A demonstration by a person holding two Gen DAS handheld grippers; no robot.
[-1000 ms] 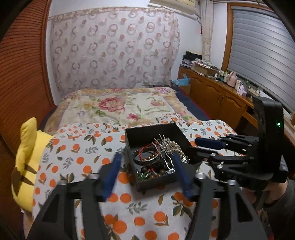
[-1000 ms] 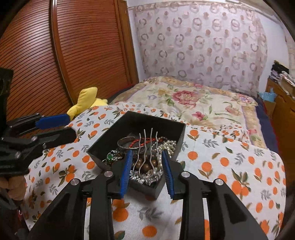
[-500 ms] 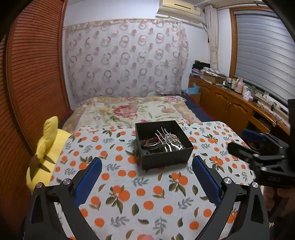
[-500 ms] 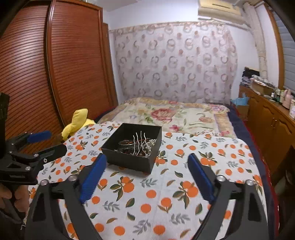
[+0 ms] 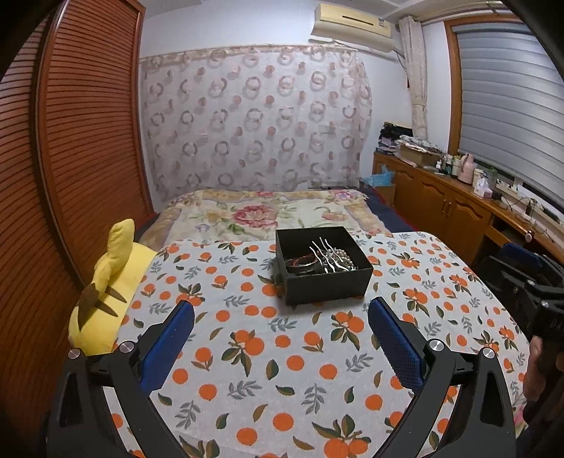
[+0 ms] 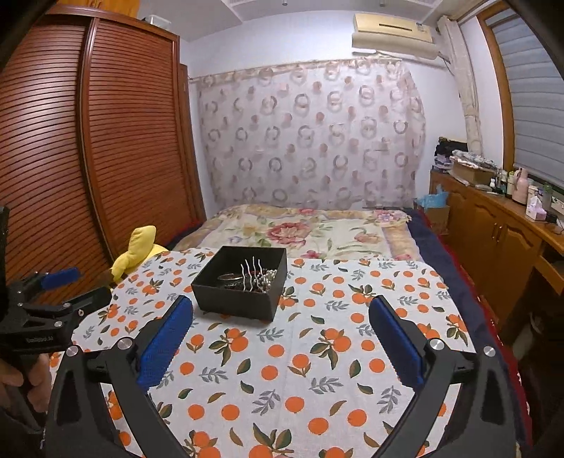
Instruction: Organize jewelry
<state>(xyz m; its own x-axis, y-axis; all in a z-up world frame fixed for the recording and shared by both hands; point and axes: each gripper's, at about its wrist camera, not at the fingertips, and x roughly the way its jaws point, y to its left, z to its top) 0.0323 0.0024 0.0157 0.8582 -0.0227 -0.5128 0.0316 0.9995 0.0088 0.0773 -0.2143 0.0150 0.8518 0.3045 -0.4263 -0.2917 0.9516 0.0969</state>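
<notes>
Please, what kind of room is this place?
Most likely a home bedroom: a bed with a flowered blanket, a slatted wooden wardrobe, and a wall air conditioner above the curtain.

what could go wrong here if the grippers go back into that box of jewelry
1. The jewelry lies in a tangled heap in the black box; pulling one piece may drag others out.
2. The silver hair fork has thin, slippery-looking prongs leaning on the pile, so wide pads could lose it.
3. The box sits loose on the orange-print cloth; with both grippers open and clear of it, a one-sided nudge might shift it.
</notes>
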